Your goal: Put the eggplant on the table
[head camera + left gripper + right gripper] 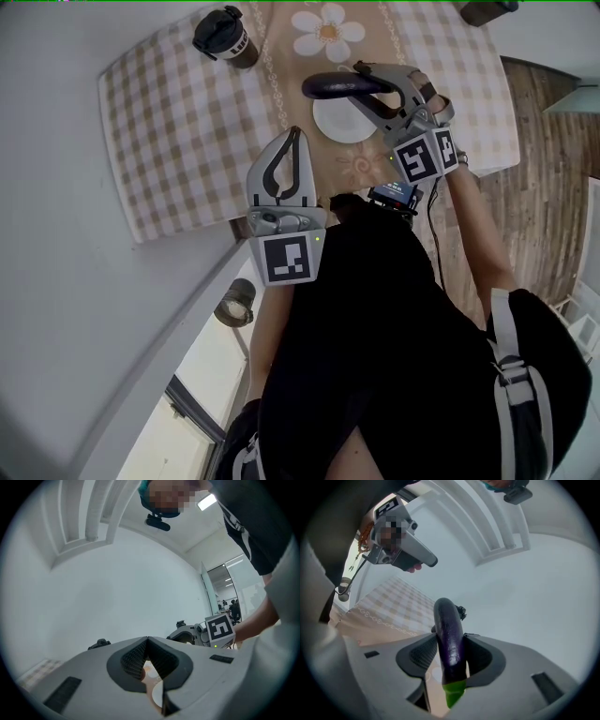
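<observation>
Left gripper (294,137): nearest to me, held low by my body. Its jaws are pressed together tip to tip with nothing between them.
Right gripper (369,86): further out. Its jaws pinch the slender, glossy dark-purple eggplant (328,86) on both sides, around its middle.
Eggplant's place: it is in the air above the tabletop and not resting on anything. In the head view it shows over the round white plate (339,124).
Step in hand: bringing the eggplant down to be set on the tabletop, as I judge it.
Doing it well: I would aim for bare cloth just beside the plate, since the task names the table. I would keep the eggplant level and let its long side touch down first. My jaws should spread only once it rests, because a rounded body like this may roll.
Eggplant's look: smooth and shiny, slightly curved, with a blunt purple tip past my jaw tips. A bright green stem end points back at me in the right gripper view (it is so even in colour that I take it for a toy).
Tabletop (169,122): a beige-and-white checked cloth with a tan centre strip bearing a white daisy print (328,31).
Dark lidded paper cup (225,36): farthest away, upright near the far edge and well apart from the plate.
</observation>
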A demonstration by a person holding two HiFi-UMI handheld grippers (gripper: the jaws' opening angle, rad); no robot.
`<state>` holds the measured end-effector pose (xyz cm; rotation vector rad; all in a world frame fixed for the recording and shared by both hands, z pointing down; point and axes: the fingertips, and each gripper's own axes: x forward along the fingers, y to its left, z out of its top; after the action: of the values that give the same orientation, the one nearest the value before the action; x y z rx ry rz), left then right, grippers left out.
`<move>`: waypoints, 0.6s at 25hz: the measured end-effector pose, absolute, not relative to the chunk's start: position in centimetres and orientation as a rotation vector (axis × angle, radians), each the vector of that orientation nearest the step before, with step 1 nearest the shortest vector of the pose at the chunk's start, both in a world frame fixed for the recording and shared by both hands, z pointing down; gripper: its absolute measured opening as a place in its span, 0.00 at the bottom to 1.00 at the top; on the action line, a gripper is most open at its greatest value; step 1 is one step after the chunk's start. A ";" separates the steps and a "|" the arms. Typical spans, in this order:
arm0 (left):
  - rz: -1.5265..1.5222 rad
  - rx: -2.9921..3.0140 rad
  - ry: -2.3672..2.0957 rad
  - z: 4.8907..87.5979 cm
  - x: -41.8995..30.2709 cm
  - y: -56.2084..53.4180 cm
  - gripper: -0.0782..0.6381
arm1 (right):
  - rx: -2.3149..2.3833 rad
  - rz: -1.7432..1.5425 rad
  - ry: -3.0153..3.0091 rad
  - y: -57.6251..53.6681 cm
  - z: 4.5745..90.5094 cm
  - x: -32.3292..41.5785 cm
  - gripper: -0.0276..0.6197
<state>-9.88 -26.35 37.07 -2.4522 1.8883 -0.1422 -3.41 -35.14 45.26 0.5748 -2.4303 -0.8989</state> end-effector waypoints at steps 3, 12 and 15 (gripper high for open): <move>-0.155 -2.453 1.890 37.2 -9.9 -26.5 0.09 | 0.552 -0.898 -2.406 -35.3 46.4 -3.3 0.33; -0.178 -2.451 1.905 37.3 -10.2 -26.9 0.09 | 0.480 -0.865 -2.351 -35.7 50.3 -3.0 0.33; -0.191 -2.452 1.918 37.1 -10.1 -27.3 0.09 | 0.452 -0.826 -2.347 -36.0 51.6 -2.7 0.33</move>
<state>-10.08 -27.33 37.07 -2.4522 1.9183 -0.1911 -2.71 -35.98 51.63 0.4520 -2.3466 -0.8259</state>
